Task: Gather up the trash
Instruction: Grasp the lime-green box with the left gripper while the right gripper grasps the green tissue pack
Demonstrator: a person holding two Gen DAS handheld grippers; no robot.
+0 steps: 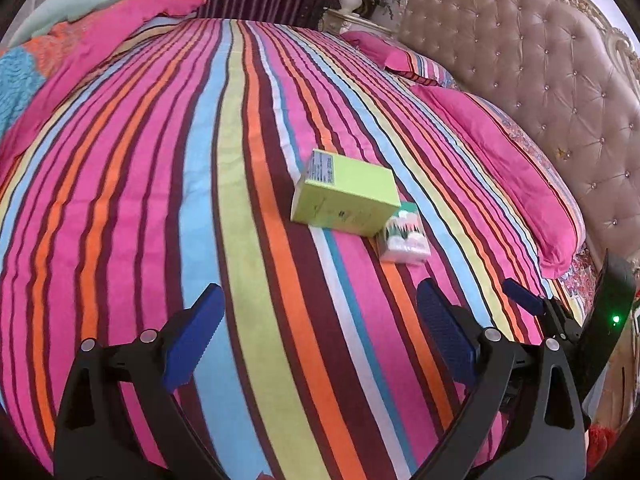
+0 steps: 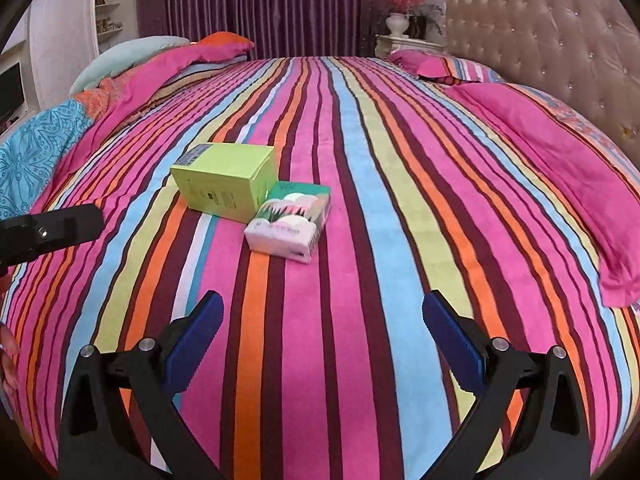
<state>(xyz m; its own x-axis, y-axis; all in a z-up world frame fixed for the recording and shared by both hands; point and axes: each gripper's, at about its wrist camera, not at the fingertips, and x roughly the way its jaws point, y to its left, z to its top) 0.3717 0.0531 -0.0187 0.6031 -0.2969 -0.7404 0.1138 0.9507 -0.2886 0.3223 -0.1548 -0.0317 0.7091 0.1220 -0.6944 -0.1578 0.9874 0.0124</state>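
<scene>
A lime-green carton [image 1: 348, 192] lies on the striped bed cover [image 1: 160, 160], with a small tissue pack [image 1: 404, 238] touching its near right corner. In the left wrist view my left gripper [image 1: 320, 292] is open and empty, hovering short of the two items. One blue pad of the right gripper [image 1: 524, 300] shows just to its right. In the right wrist view the carton [image 2: 224, 180] and tissue pack [image 2: 290, 224] lie ahead and to the left of my right gripper [image 2: 323, 300], which is open with nothing between its fingers. A black part of the left gripper [image 2: 52, 232] juts in at the left edge.
Pink pillows [image 2: 552, 160] lie along the tufted headboard [image 2: 540, 40] on the right. Folded pink and blue bedding [image 2: 120, 80] is piled at the far left. A bedside cabinet with a vase [image 2: 400, 24] stands beyond the bed, before purple curtains [image 2: 260, 4].
</scene>
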